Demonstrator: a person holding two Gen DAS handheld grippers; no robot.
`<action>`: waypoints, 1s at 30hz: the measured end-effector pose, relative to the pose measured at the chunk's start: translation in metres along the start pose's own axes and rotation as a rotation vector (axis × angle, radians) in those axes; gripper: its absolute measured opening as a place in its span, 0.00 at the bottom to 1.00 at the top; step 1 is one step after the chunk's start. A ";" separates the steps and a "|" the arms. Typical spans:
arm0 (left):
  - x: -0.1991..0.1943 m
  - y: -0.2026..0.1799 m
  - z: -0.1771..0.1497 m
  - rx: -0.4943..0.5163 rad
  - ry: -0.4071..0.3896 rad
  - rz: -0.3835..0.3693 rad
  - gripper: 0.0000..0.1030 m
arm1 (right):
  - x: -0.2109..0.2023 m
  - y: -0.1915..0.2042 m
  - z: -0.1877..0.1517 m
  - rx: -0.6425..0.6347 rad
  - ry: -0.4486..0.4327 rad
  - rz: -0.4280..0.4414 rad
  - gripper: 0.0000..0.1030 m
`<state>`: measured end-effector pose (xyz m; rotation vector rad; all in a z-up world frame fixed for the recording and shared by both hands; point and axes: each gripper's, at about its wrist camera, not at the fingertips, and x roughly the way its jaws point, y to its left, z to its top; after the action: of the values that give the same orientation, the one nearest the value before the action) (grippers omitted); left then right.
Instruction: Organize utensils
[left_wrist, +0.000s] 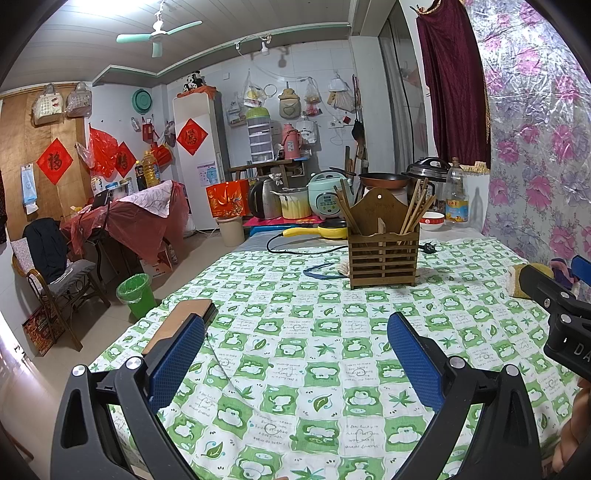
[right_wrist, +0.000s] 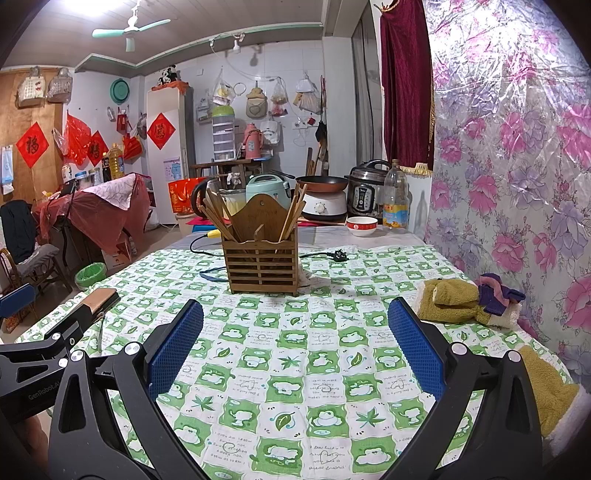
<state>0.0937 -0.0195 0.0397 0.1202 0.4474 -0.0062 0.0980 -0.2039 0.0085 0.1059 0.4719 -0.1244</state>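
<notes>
Both my grippers, left gripper (left_wrist: 295, 354) and right gripper (right_wrist: 295, 347), hover with jaws spread wide, gripping nothing | below: green-checked tablecloth (right_wrist: 295, 369) | wooden utensil holder (right_wrist: 261, 254) stands upright far centre, chopsticks (right_wrist: 218, 218) leaning in its left and right compartments | towels (right_wrist: 458, 302) near right | brown block (left_wrist: 184, 317) near left.
</notes>
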 end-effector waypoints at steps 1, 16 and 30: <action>0.000 0.000 0.000 0.000 0.000 0.000 0.95 | 0.000 0.000 0.000 0.000 0.000 0.000 0.94; 0.000 0.001 -0.001 0.001 0.014 -0.016 0.95 | 0.000 0.001 0.000 0.000 0.000 0.000 0.94; -0.003 0.002 -0.004 0.019 0.002 -0.028 0.95 | 0.000 0.001 -0.001 -0.001 -0.002 0.000 0.94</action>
<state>0.0897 -0.0168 0.0377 0.1327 0.4508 -0.0378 0.0976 -0.2025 0.0079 0.1045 0.4705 -0.1247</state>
